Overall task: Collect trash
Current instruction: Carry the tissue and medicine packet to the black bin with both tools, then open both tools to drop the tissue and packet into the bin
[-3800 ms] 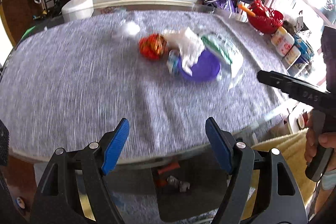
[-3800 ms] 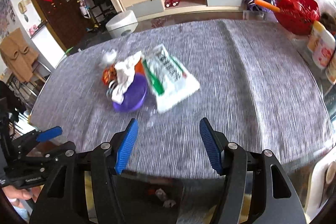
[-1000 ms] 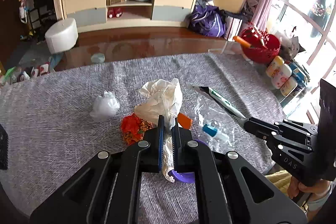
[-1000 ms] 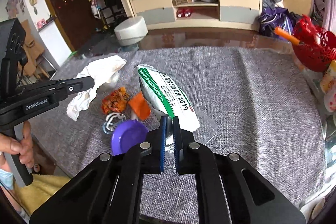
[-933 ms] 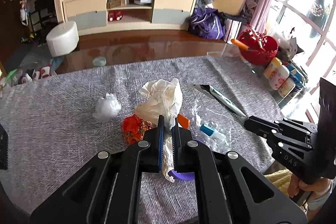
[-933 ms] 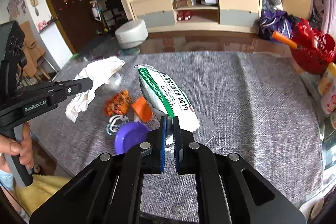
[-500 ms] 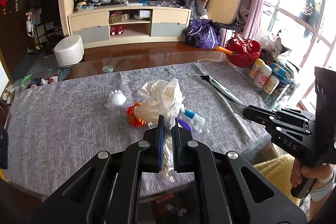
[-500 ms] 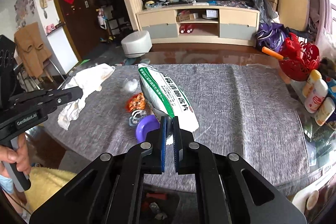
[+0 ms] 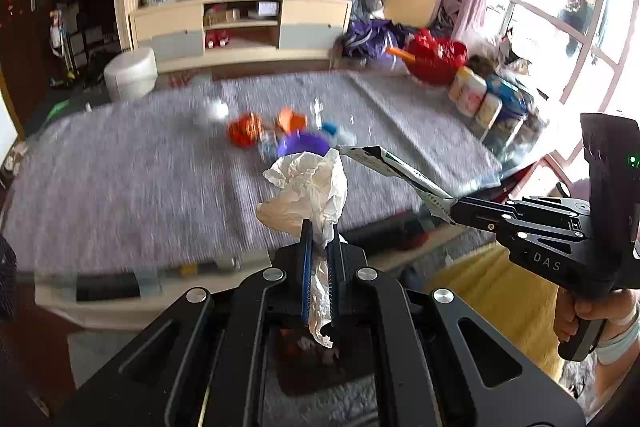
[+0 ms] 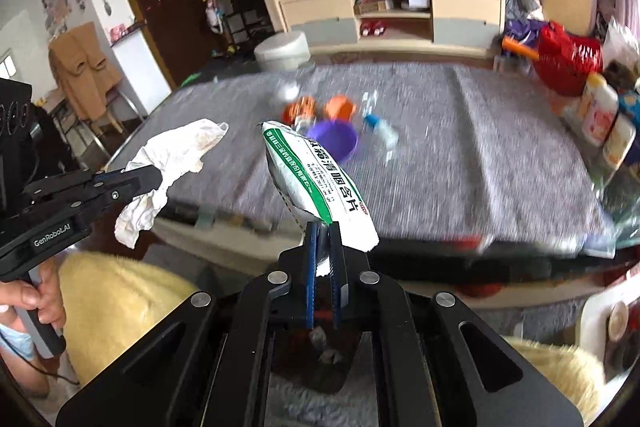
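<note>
White tissue (image 9: 310,189) and a green-and-white packet (image 10: 318,179), each pinched in one of our grippers, both clear of the table (image 9: 120,187).

We have the left gripper (image 9: 319,259) clamped tight on the tissue's tail, the wad standing up above the jaws; our right gripper (image 10: 323,259) is closed on the packet's lower corner, its long axis running up and away from the fingertips. Directly below both grippers, on the floor just this side of the table edge, lies a dark bin (image 10: 320,359) with scraps already in it, so the drop looks straight down, with neither hand clearly nearer. Left on the table beyond us are a purple lid (image 10: 334,141), orange wrappers (image 9: 246,131), a small bottle (image 10: 378,127) and a white wad (image 9: 214,111).
</note>
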A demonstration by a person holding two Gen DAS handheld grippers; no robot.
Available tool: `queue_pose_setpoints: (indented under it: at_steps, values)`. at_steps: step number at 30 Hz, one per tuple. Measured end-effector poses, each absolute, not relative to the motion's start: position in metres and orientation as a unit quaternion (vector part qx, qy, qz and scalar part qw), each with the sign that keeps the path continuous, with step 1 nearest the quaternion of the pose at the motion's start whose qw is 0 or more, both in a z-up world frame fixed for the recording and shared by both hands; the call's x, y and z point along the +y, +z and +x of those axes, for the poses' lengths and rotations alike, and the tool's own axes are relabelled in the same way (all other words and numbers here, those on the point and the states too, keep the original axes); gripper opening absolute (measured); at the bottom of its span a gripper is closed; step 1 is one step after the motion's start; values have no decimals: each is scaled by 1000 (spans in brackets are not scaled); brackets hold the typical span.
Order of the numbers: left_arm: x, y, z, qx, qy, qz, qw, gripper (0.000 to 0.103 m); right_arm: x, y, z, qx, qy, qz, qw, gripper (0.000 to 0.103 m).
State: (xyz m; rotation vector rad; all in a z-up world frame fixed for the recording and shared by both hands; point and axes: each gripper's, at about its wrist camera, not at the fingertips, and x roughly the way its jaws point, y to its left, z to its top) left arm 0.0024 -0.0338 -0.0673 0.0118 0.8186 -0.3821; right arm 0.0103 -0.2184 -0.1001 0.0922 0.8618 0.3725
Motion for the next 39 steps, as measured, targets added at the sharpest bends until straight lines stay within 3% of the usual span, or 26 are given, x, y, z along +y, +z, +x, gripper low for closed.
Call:
queue_pose_setpoints:
  at_steps: [21, 34, 39]
  values:
    - [-37, -226, -19, 545, -169, -29, 821, 6, -192, -244, -9, 568, 172, 84, 801, 7]
    - [-45, -283, 2, 606, -177, -31, 775, 6, -174, -279, 12, 612, 181, 90, 764, 9]
    - [-44, -288, 9, 615, -174, -33, 768, 13, -175, -277, 25, 612, 179, 103, 763, 11]
